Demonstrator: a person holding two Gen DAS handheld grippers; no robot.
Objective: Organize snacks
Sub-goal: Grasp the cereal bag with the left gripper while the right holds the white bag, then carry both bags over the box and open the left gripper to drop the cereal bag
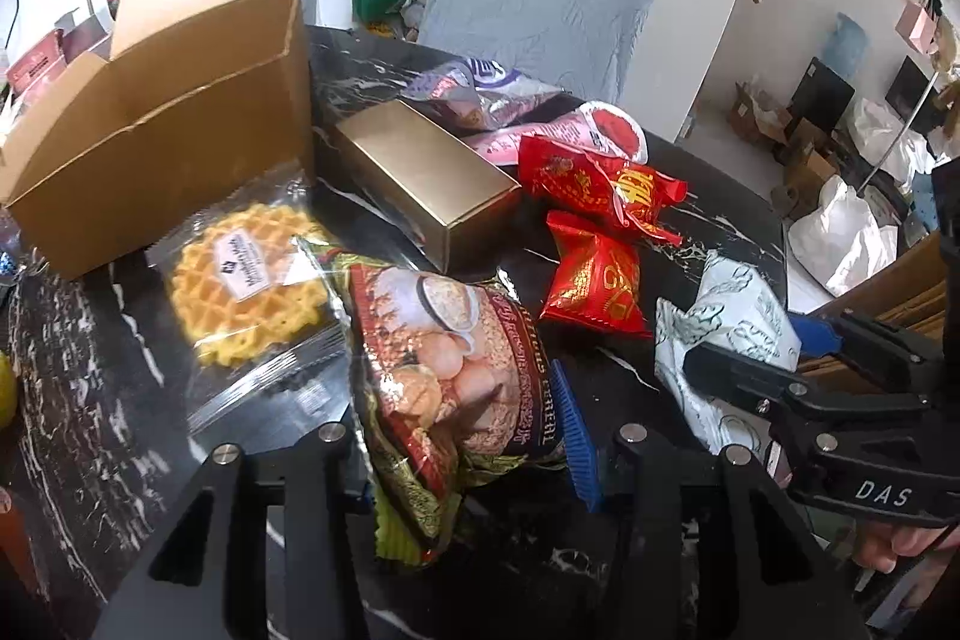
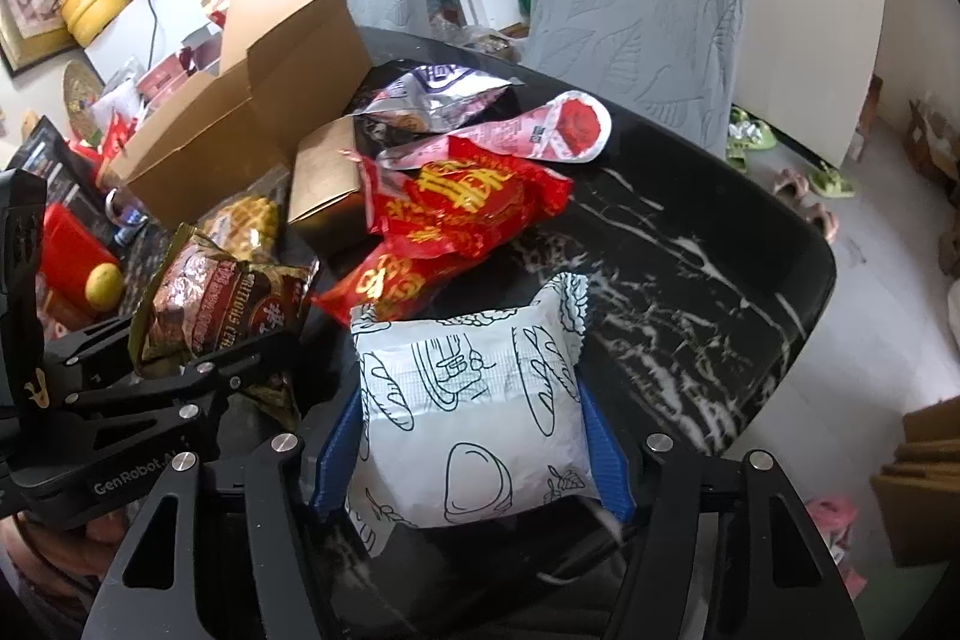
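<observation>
Snacks sit in both claws at once: your left claw [image 1: 465, 451] is closed on the brown cereal packet [image 1: 444, 376], and your right claw [image 2: 474, 451] brackets the white bread-print packet [image 2: 471, 412] with its blue pads [image 2: 606, 460] against both sides. The open cardboard box [image 1: 180, 100] is the landmark, and I judge it the likely destination. The cereal packet hangs just in front of it, above the waffle pack [image 1: 252, 280]; the white packet is well to the right of it, beyond the gold box [image 1: 420, 184] and red packets [image 1: 600, 232] on the bench [image 2: 690, 244]. Grip lightly so nothing crushes, lift each packet clear of the pile, and carry one at a time so your claws don't collide over the box.
</observation>
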